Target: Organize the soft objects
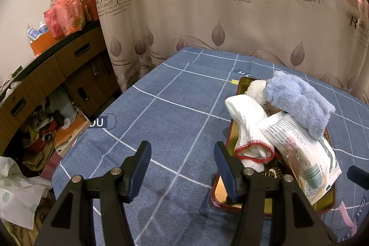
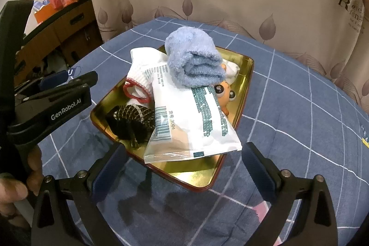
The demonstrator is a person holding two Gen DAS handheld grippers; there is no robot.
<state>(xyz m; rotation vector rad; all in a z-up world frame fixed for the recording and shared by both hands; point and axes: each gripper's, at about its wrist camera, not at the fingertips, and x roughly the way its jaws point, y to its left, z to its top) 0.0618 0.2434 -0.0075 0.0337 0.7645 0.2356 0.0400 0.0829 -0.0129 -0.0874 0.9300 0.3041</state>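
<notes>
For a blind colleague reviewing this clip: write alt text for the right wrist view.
A gold metal tray with a red rim sits on a blue checked cloth, piled with a rolled blue towel, a white plastic packet, a red-cuffed white glove and an orange toy. The open right gripper hovers before it, empty; the left gripper shows at left.

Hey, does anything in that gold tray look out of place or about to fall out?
Yes. The white packet lies tilted across the pile, its sealed end sticking past the tray's near rim. The blue towel sits rolled on top.
</notes>
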